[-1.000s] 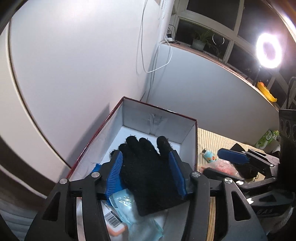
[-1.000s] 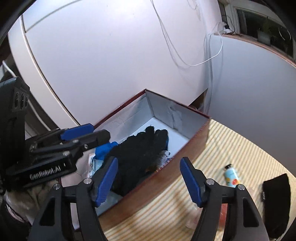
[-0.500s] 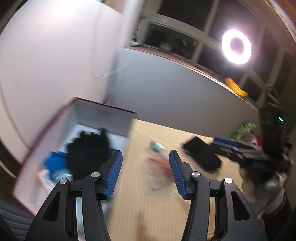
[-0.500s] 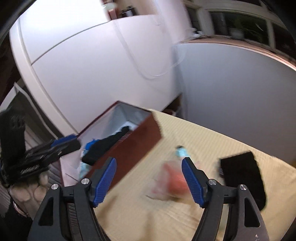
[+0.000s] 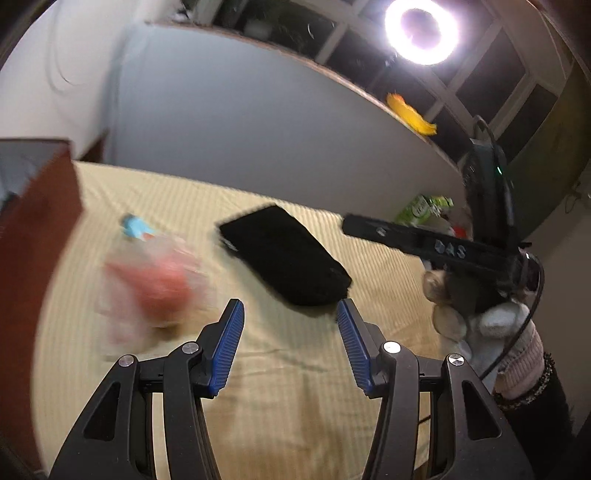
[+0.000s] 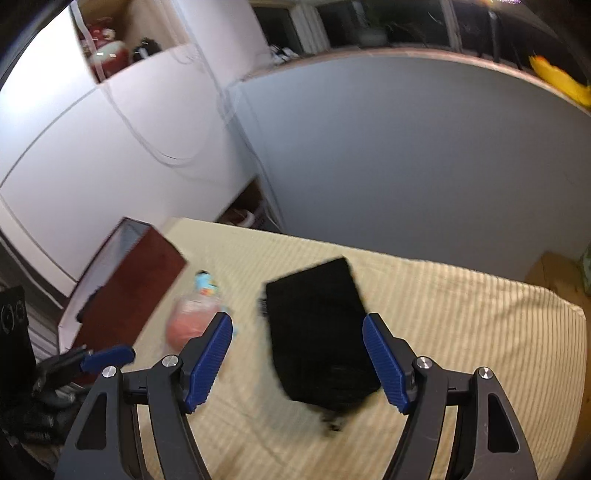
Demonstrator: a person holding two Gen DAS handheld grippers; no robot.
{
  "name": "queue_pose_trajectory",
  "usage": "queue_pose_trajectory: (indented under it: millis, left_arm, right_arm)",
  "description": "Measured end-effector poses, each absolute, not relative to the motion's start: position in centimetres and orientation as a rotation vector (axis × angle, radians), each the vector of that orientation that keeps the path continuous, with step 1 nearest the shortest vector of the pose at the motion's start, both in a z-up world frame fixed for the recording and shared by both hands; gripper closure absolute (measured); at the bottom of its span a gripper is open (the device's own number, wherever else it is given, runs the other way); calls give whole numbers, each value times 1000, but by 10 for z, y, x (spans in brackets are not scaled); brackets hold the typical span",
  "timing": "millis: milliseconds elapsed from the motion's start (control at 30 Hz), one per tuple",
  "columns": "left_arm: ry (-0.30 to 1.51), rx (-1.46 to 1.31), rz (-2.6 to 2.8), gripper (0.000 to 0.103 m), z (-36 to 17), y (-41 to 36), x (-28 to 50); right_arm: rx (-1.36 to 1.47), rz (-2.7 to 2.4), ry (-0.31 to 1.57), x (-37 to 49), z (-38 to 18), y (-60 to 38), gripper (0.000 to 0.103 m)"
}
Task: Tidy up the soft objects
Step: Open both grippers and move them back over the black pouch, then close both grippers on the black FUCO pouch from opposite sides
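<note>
Left wrist view: left gripper (image 5: 290,343) is spread wide w/ nothing between its blue pads (image 5: 227,350), hovering over the striped yellow cloth (image 5: 295,369) that covers the table. Just ahead lies a flat black fabric piece (image 5: 284,254), angled, its near corner close to the right pad; can't tell if they touch. To the left, a pink item in a clear bag (image 5: 155,288), badly blurred, and behind it a small light-blue bottle (image 5: 135,227). Dark red box (image 5: 33,236) at the far left edge, blurred. Right gripper (image 5: 436,247) reaches in from the right, held in a gloved hand (image 5: 476,314); its fingers aren't readable from this side. Ring light (image 5: 421,31) glares at the top, w/ a yellow object (image 5: 410,112) on the ledge below it.

Right wrist view: right gripper (image 6: 297,362) is also spread apart, gripping nothing, and the black fabric piece (image 6: 317,332) sits on the cloth (image 6: 461,332) between its fingers in frame; contact not clear. Pink bagged item (image 6: 190,321) is just left of the left finger, blue bottle (image 6: 205,282) behind it. Red box (image 6: 125,295) stands further left, something dark inside, approx at its near end. Left gripper's blue tip (image 6: 107,357) shows at lower left.
</note>
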State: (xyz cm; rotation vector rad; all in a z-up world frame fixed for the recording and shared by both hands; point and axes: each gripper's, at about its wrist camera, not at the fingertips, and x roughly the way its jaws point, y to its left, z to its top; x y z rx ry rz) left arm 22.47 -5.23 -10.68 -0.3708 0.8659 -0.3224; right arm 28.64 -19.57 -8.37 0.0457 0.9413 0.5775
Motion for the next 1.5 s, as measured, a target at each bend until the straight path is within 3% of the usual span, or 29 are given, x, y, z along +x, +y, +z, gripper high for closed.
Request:
queue_pose_trajectory:
  millis: [333,900,1200,1300,1333,1500]
  left_arm:
    - [937,-379,-306,51,-141,-92,265]
    - [988,-386,-278,51,-169,-103,295]
    - [961,-382,-288,57,-168,-107,299]
    - [948,-375,-304,65,-164,-109,296]
    - [946,-377,-322,77,-162,-109,294]
    - [928,-311,-353,78,-153,-122,287]
  right_arm:
    - [117,579,1114,335,-134,-207,33]
    - [72,605,1184,349,-167,-191,35]
    - [93,617,1202,345,-172,-183,60]
    - [91,611,1191,339,-170,-183,66]
    - [101,609,1188,338,-168,-186,68]
    - [127,635,1171,324,-157,-187,77]
